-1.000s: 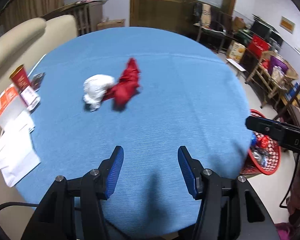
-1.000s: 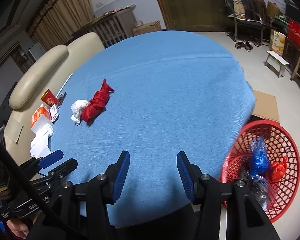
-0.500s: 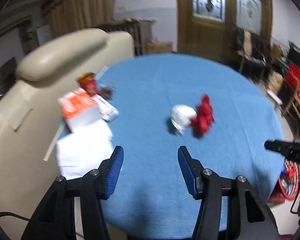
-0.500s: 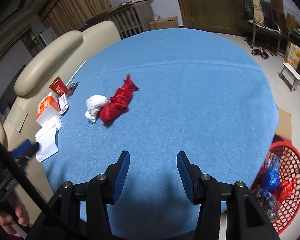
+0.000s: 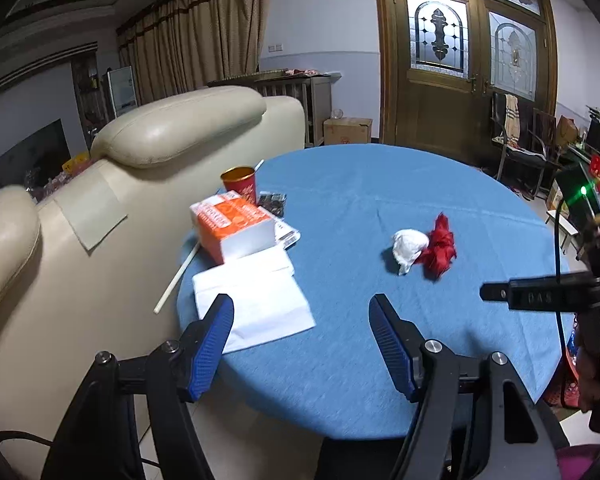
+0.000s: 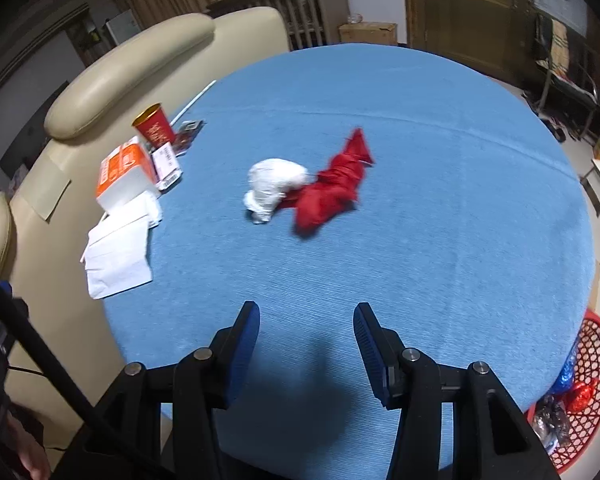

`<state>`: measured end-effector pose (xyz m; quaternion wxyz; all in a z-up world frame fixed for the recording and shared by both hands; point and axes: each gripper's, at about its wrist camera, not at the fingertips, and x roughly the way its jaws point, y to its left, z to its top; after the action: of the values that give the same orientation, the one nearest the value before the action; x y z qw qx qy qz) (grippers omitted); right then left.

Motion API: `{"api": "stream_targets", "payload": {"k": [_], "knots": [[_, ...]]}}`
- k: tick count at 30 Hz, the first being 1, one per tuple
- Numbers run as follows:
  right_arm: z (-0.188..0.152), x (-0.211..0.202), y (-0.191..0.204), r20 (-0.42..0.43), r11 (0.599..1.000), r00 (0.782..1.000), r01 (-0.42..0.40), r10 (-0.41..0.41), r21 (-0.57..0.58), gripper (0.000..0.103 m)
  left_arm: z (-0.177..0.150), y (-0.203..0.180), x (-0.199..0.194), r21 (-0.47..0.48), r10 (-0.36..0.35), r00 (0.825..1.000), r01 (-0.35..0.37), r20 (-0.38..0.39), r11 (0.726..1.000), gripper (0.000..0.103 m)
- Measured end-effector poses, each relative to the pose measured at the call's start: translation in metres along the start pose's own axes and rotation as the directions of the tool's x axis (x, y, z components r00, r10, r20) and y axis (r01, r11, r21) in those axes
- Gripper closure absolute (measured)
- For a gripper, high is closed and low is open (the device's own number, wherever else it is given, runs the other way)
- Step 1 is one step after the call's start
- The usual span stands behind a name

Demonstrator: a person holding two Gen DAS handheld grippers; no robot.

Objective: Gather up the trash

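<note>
Since the earlier frame, your left gripper (image 5: 301, 340) has swung left and levelled, so the cream sofa (image 5: 180, 128) and the table's left edge now fill its view; your right gripper (image 6: 306, 344) has moved in over the table. Both sets of jaws stand apart and hold nothing.

Ahead of your right gripper, well apart from its blue fingertips (image 6: 247, 334), the white crumpled trash (image 6: 274, 184) lies touching the red crumpled trash (image 6: 334, 186), the white piece to the left. In the left wrist view the same pair, white (image 5: 408, 246) and red (image 5: 440, 246), lies ahead and to the right of the jaws.

Bare blue tablecloth (image 6: 420, 240) separates the jaws from the trash, with nothing between. Note the clutter at the table's left edge: white paper sheets (image 5: 256, 300) just ahead of your left gripper's left finger, then an orange box (image 5: 232, 224), a red cup (image 5: 240, 182) and a small dark packet (image 5: 273, 202) beyond. A white rod (image 5: 178, 272) overhangs the edge beside the sofa.

The red mesh basket (image 6: 592, 392) stands on the floor off the table's near right edge, with wrappers inside.
</note>
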<state>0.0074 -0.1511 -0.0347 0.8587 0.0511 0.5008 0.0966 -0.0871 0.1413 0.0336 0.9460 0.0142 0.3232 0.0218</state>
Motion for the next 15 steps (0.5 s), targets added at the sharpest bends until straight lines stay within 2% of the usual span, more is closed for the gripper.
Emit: {"api": "stream_targets", "payload": {"k": [9, 15], "knots": [[0.008, 0.011, 0.044, -0.005, 0.996, 1.0, -0.015, 0.014, -0.091, 0.05, -0.028, 0.013, 0.023, -0.055, -0.021, 0.991, 0.013, -0.132, 0.998, 0.032], [0.012, 0.018, 0.036, 0.002, 0.997, 1.0, -0.027, 0.027, -0.076, 0.05, -0.031, 0.004, 0.046, -0.033, -0.014, 0.98, 0.007, -0.197, 0.999, 0.032]]}}
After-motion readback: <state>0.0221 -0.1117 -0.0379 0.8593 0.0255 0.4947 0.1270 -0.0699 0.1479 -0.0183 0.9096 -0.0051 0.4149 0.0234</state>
